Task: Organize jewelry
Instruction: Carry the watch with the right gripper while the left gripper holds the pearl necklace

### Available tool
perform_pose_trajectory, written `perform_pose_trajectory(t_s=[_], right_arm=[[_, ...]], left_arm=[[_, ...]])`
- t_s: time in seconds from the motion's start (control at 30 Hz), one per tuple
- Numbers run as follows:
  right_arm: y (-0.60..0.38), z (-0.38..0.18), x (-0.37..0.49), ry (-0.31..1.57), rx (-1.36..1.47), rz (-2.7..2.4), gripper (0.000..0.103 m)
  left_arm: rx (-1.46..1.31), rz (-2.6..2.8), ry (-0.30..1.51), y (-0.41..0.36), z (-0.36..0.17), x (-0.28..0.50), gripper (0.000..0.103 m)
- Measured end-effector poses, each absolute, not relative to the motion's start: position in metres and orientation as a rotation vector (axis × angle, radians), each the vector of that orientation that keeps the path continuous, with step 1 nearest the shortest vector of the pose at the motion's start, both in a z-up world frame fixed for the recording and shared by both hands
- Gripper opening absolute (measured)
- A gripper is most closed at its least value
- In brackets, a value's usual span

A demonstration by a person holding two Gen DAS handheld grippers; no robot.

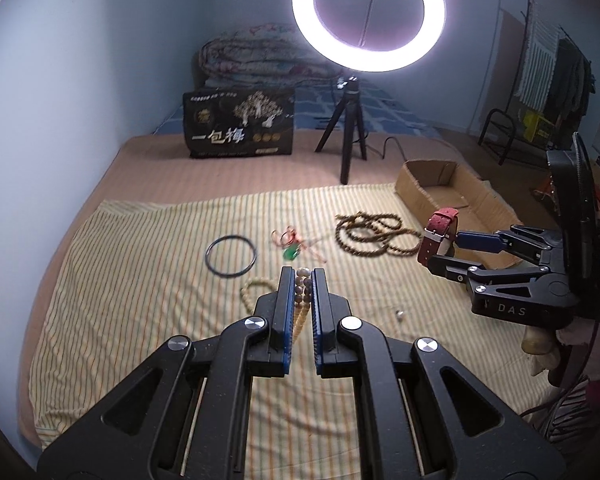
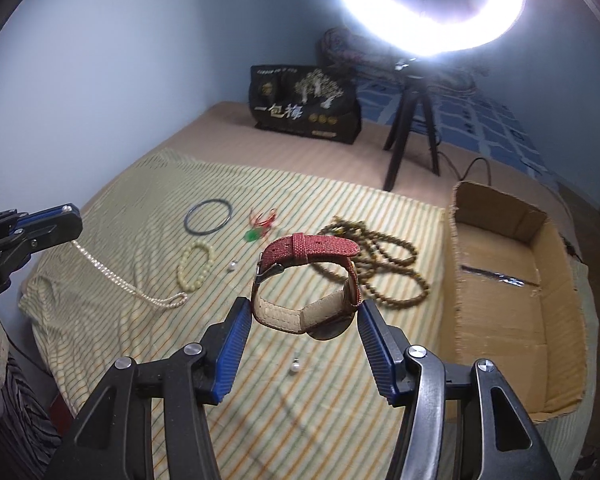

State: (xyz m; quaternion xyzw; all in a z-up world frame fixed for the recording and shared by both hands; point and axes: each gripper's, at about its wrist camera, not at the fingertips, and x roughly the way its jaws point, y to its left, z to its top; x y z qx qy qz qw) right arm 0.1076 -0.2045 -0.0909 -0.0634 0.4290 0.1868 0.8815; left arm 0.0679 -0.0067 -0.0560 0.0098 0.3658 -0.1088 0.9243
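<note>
My left gripper is shut on a pale bead necklace. In the right wrist view that necklace hangs from the left gripper down to the striped cloth. My right gripper is shut on a red-strapped watch, held above the cloth; the left wrist view shows this watch in the right gripper near the cardboard box. On the cloth lie a black bangle, a green pendant on red cord, a cream bead bracelet and a long brown bead string.
The open cardboard box sits at the cloth's right edge. Two small pearl pieces lie loose on the cloth. Behind stand a ring light tripod, a black bag and a folded quilt. A wall borders the left.
</note>
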Motion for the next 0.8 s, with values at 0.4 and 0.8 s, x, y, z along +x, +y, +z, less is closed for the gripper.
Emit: perform_pose_trajectory(t_s=[0.4,0.8], right_arm=[[-0.264,-0.062,0.118,0.831,-0.053,0.27,0.057],[-0.325,-0.048,0.138,0.802,-0.009,0.152,0.057]], left_arm=[[0.064,-0.295,0.681,-0.053,-0.027,0.071,0.006],[0.113,-0.387,0.623,-0.117,-0.002,0.089,0.006]])
